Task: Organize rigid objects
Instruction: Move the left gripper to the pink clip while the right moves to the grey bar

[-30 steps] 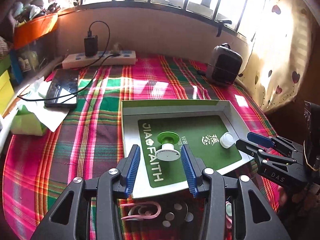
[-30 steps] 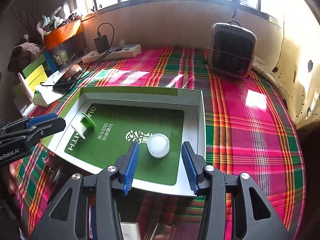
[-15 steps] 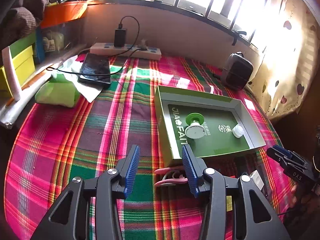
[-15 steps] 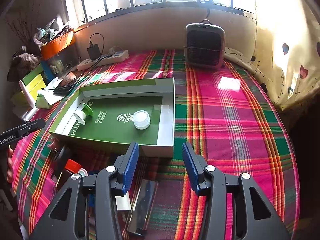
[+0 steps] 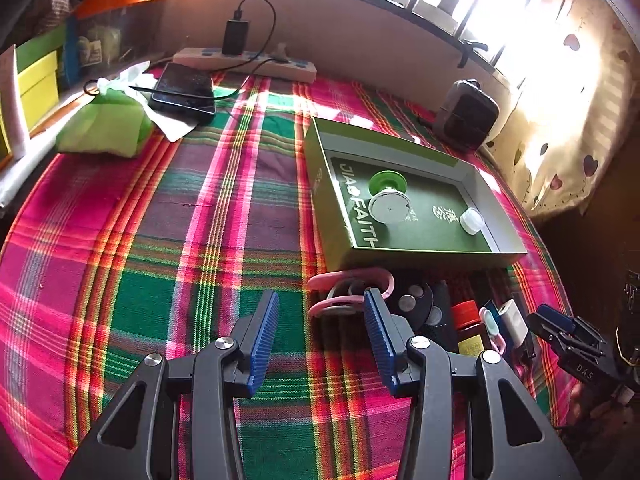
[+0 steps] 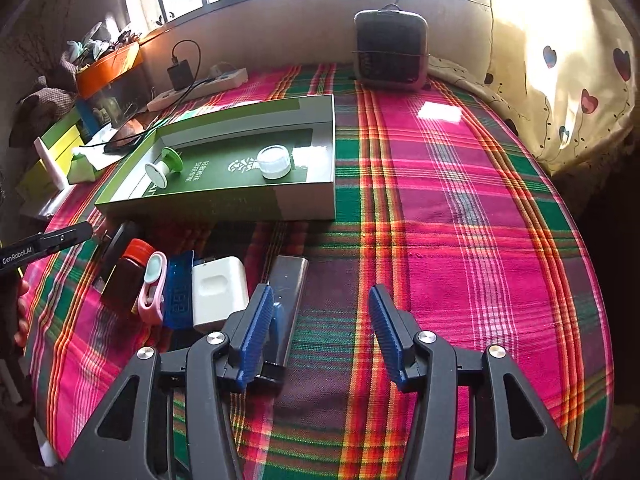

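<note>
Loose rigid items sit in a row just ahead of my grippers, on the near side of the box: pink scissors point(image 5: 350, 292) by my left gripper's right fingertip, brown bottle with red cap point(image 6: 127, 276), pink-and-mint clip point(image 6: 153, 285), blue translucent block point(image 6: 179, 289), white charger plug point(image 6: 219, 289), dark flat metal bar point(image 6: 286, 300) beside my right gripper's left finger.

Surface is a pink-green plaid cloth point(image 6: 460, 208); sunlit barred window and heart-print curtain point(image 6: 568, 60) behind, small heater point(image 6: 390, 50) far ahead.

Green open box point(image 6: 224, 204) ahead holds a green-and-white spool point(image 5: 388, 198) and a white cap point(image 6: 273, 163).

My left gripper point(image 5: 320, 336) is released, nothing between the fingers. My right gripper point(image 6: 316, 334) has just been opening, also empty.
</note>
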Motion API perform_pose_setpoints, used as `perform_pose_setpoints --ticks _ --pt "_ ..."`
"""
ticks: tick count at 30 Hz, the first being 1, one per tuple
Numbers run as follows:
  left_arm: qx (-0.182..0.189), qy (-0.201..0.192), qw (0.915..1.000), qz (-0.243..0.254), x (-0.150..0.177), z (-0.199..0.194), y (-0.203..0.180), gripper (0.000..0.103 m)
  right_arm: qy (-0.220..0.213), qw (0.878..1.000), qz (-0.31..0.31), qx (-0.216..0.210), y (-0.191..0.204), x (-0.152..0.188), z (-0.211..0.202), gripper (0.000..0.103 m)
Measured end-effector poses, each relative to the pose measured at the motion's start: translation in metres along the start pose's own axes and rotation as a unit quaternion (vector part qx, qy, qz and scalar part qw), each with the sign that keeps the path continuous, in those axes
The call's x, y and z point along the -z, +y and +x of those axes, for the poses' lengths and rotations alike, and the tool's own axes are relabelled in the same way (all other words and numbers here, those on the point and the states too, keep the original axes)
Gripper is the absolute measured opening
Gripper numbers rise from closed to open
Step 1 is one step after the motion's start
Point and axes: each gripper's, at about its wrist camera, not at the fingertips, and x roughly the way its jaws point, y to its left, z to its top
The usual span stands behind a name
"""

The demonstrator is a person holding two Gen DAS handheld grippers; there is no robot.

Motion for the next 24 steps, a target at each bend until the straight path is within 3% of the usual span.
perform_pose_setpoints --ticks 13,24 --pt "0.037 0.019 0.9988 0.026 0.007 0.007 -0.02 0.044 0.011 1.0 0.001 0.004 0.009 0.006 0.005 0.053" --pt "0.059 0.03 0.9968 0.045 0.02 0.003 -0.035 0.044 0.009 0.998 -0.001 0.058 -0.001 0.006 0.006 0.053"
